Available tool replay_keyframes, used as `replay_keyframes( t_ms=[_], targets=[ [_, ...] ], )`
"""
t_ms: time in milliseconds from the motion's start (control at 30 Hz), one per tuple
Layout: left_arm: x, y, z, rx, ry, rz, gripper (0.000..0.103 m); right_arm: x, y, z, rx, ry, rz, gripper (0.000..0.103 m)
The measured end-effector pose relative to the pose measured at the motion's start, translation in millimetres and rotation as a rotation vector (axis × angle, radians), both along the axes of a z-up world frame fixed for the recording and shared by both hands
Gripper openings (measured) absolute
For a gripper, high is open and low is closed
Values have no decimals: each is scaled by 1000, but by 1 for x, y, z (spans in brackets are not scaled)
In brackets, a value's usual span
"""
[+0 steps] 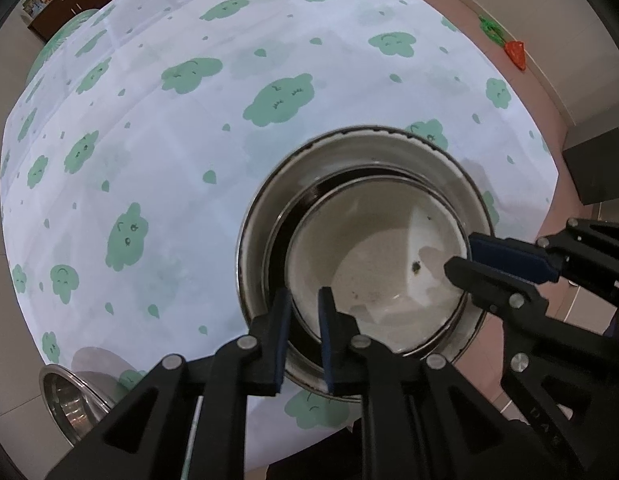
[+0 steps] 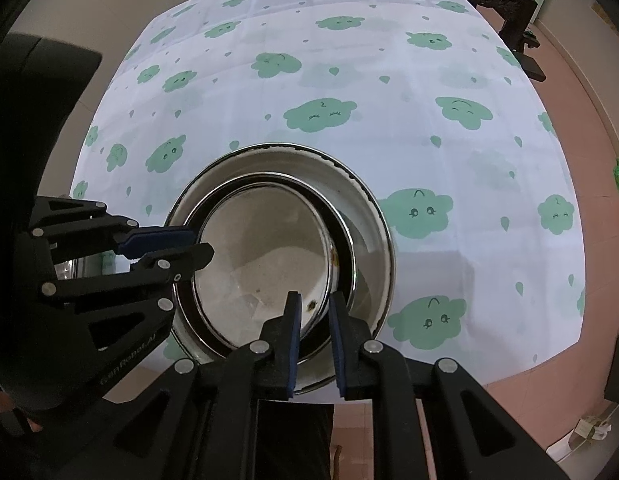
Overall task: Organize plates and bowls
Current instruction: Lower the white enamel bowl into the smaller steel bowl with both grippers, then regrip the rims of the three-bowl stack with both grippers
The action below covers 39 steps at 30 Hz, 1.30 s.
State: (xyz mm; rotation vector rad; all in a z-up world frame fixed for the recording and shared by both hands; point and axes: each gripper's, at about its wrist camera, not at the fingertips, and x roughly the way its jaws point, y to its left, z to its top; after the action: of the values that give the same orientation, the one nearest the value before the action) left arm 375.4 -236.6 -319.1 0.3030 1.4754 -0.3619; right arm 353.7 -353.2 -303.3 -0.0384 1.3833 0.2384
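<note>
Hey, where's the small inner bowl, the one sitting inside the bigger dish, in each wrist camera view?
Left wrist view: the inner bowl sits lower right of centre, with the left gripper straddling its near rim.
Right wrist view: it sits lower left of centre, with the right gripper straddling its near rim.
Shared landmark: the outer dish around it.
</note>
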Motion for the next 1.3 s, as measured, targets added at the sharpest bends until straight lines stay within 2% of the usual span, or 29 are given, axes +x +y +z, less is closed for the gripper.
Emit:
replay_keyframes(
  t_ms=[100, 267, 567, 733, 967, 1300],
  targets=[
    [-1, -1, 3, 0, -8, 0, 17, -1, -1, 3, -5, -9, -4, 16],
    [-1, 1, 10, -3, -36, 10, 30, -3, -2, 10, 15, -33, -5, 17],
    [5, 13, 20, -24, -59, 50, 31, -6, -3, 14, 10, -50, -11, 17],
    [5, 33, 21, -29, -64, 97, 31, -6, -5, 17, 6, -66, -20, 18],
    [2, 57, 13, -34, -34, 150, 31, -3, -17, 15, -5, -72, -62, 18],
    [-3, 54, 5, -66, 13, 150, 31, 0, -29, 6, -38, -67, -100, 19]
  ],
)
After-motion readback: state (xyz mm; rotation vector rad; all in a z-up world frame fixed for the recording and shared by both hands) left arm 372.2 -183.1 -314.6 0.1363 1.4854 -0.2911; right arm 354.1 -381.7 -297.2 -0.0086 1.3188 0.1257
